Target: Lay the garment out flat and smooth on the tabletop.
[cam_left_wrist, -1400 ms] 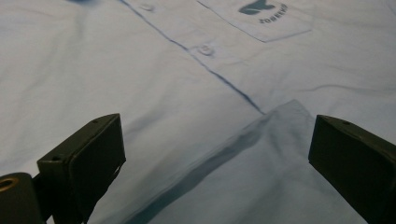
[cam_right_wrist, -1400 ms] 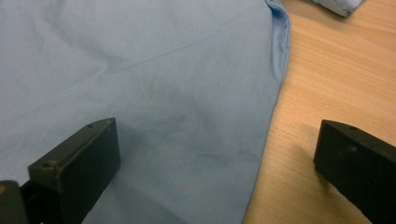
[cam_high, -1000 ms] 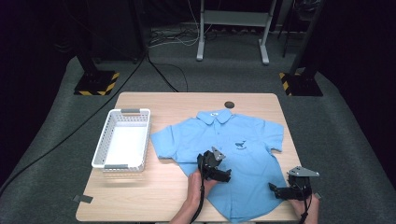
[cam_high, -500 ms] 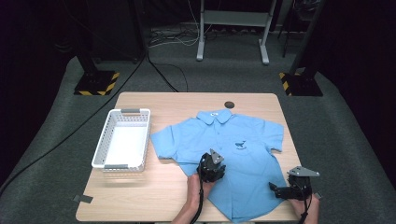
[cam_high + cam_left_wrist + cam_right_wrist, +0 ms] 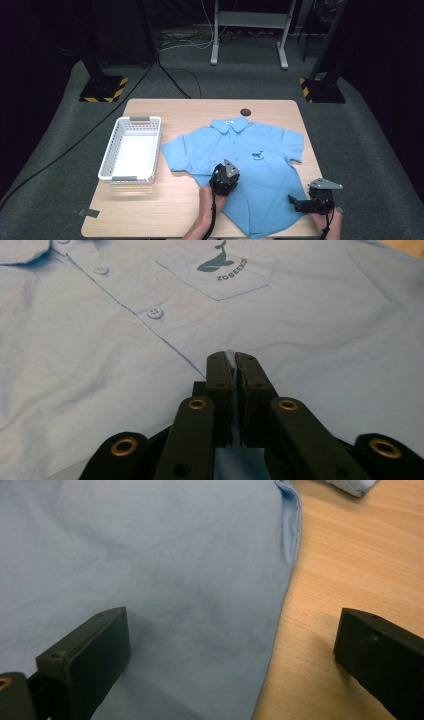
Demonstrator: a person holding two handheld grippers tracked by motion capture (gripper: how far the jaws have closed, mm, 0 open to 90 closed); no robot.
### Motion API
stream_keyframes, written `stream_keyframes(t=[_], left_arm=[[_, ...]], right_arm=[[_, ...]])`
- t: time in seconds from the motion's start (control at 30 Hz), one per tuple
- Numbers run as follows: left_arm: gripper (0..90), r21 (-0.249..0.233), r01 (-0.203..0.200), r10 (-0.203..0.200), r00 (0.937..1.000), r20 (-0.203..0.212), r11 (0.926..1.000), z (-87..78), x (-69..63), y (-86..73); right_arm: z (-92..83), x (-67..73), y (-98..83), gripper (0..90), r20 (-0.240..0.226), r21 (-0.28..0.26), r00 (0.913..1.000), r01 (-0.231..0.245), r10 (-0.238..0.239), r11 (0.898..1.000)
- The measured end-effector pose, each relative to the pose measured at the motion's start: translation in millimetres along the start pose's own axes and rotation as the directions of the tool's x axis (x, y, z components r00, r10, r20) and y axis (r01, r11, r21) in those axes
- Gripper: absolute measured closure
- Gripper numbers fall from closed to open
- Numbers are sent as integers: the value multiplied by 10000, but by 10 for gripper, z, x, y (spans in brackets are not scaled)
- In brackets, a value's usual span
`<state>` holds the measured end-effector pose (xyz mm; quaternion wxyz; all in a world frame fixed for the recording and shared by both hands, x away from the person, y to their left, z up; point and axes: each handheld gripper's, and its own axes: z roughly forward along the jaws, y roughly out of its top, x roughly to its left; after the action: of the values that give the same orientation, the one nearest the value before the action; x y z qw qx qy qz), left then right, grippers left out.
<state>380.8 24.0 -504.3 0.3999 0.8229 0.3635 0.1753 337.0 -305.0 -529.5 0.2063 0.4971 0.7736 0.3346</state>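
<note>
A light blue short-sleeved button-front shirt [image 5: 250, 165] with a small whale print on its chest pocket lies spread face up on the pale wooden tabletop [image 5: 175, 220], collar away from the person and hem hanging toward the near edge. A white slatted plastic basket [image 5: 131, 149] stands just beside its left sleeve.

The left claw [image 5: 233, 356] is closed, and a small ridge of blue fabric stands between its jaw tips, so it is pinching the shirt just below the white buttons [image 5: 155, 313] of the placket, near the middle of the front. The right claw [image 5: 230, 640] is spread wide, one jaw over the cloth and the other over bare wood, straddling the shirt's right side seam near the hem without gripping it.

The main risk lies in the left pinch. It looks shallow, though the left gripper view is too close to tell whether it has caught only the top layer or both. If only the front panel is held, lifting would peel it away from the back and leave the shirt bunched instead of folding cleanly. A thin bite could also slip out under the weight of the cloth.

The right claw could miss the edge if it shuts where it is, scraping the tabletop or catching a wrinkle. Pulling unevenly with one hand would skew the shirt toward the basket.
</note>
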Motion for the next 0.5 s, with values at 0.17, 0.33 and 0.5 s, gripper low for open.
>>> stream_keyframes(t=[0.17, 0.33, 0.5], left_arm=[[851, -226, -61, 62, 10000, 49, 9997, -79, -10, -3], [851, -476, -122, 126, 9999, 82, 9988, -172, -19, -8], [851, -698, -151, 159, 9998, 119, 9974, -263, -17, -23]], right_arm=[[0, 0, 0, 10, 8, -2, 10000, 0, 0, 10000], [0, -2, 0, 12, 20, -16, 10000, 7, -7, 10000], [-1, -3, 0, 12, 14, -19, 10000, -9, 9, 10000]])
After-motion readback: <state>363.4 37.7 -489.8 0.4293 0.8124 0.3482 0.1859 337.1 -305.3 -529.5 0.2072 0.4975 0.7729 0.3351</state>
